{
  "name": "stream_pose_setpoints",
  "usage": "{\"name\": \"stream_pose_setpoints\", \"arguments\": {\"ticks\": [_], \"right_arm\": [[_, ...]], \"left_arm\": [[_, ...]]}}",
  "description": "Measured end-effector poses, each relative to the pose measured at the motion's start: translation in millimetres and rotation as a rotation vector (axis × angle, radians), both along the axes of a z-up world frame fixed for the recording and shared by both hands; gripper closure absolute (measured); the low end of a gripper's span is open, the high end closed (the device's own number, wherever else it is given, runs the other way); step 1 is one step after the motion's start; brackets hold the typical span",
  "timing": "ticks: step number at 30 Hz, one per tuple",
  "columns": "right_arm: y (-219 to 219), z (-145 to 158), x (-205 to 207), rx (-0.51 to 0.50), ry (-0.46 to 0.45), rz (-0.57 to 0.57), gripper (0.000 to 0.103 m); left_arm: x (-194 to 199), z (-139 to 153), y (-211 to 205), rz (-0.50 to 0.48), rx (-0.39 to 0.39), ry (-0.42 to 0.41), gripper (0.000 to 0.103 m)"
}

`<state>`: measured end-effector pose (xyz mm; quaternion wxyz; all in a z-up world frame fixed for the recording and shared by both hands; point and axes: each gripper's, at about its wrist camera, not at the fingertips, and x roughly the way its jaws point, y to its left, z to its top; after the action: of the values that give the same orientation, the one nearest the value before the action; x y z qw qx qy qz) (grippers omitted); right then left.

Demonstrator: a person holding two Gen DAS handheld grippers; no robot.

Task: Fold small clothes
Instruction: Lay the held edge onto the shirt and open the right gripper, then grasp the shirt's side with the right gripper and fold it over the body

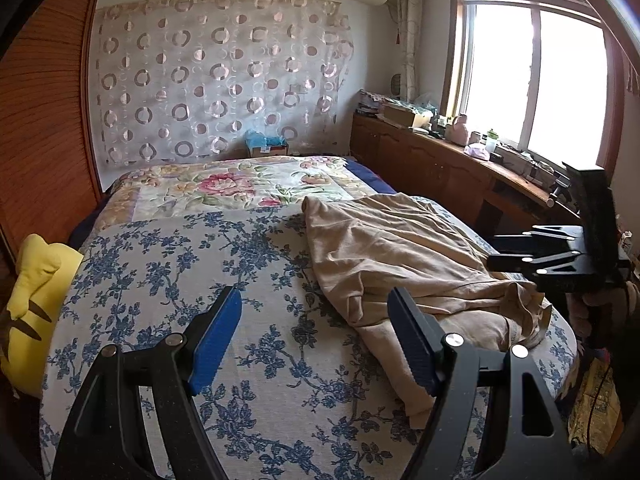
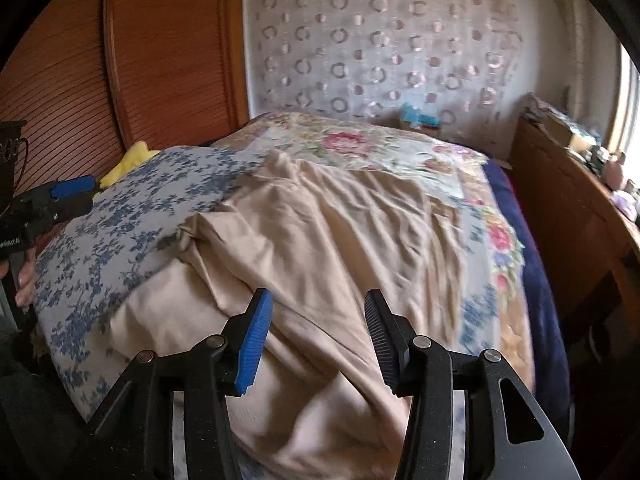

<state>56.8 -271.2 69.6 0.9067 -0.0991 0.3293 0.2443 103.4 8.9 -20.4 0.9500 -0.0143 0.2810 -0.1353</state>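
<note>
A beige garment lies crumpled on the bed, on the blue-flowered cover, toward the side of the right gripper. Both the left gripper and the right one have their fingers wide apart and hold nothing. The folding seems not yet begun; the next move likely calls for gripping an edge and spreading the cloth flat. No readable writing or brand is visible.

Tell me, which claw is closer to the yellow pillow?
Left. The left claw hovers open beside the yellow pillow; the right claw is over the beige garment, farther away.
</note>
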Motion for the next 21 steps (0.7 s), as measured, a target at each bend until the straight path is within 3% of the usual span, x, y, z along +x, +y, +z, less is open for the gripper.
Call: {"name": "stream_pose_setpoints", "arguments": {"ticks": [14,21], "right_arm": [[92.1,-20.7,79.7,-0.038,0.116,0.223,0.053],[128.2,-36.7,87.3,-0.103,0.148,0.298,0.053]], "left_arm": [[-1.0,0.2,21.1,0.043,-0.010,-0.006,0.027],[-0.5,-5.4,28.2,0.050,-0.014,0.009,0.027]]}}
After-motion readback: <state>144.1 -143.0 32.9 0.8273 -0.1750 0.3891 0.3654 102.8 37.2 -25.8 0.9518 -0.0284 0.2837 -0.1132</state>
